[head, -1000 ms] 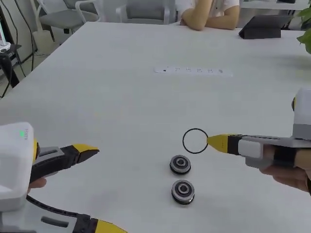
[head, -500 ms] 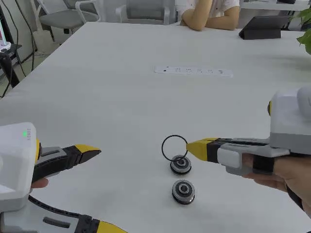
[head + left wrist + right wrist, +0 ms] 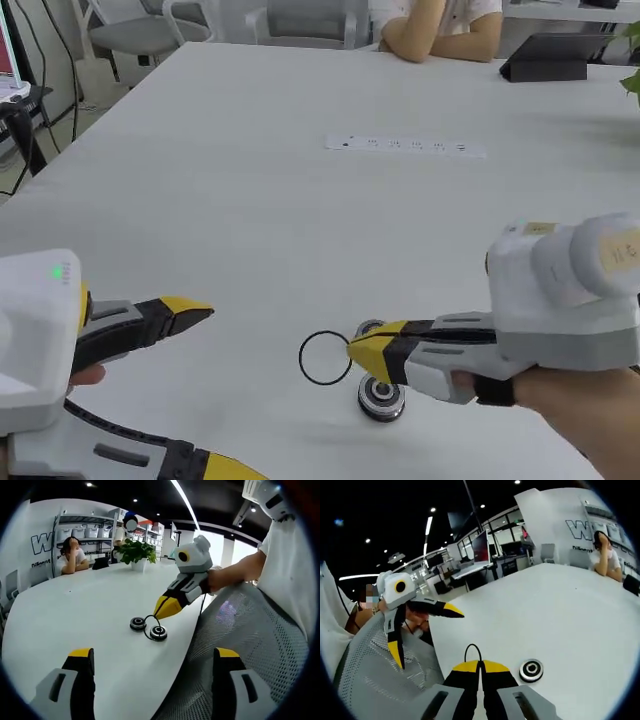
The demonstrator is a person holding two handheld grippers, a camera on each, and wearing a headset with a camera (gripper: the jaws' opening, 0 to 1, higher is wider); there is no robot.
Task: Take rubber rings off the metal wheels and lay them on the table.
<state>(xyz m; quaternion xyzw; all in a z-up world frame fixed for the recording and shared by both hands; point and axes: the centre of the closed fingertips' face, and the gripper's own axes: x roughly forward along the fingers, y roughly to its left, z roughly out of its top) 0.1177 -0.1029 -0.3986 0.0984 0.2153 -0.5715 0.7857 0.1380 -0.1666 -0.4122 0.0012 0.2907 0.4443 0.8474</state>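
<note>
Right gripper is pinching the rubber ring just beside the 2 metal wheels, by the surface's near edge. I'd lower it flat before letting go. Left gripper is spread.

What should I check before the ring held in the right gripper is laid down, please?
1. Right gripper jaws shut on the rubber ring: ok.
2. Ring off the metal wheels, not around either: ok.
3. Bare table by the ring to lay it on: ok.
4. Left gripper open and off to the side: ok.
5. Ring touching the table yet: cannot tell.
6. Rings left on the wheels: cannot tell.
</note>
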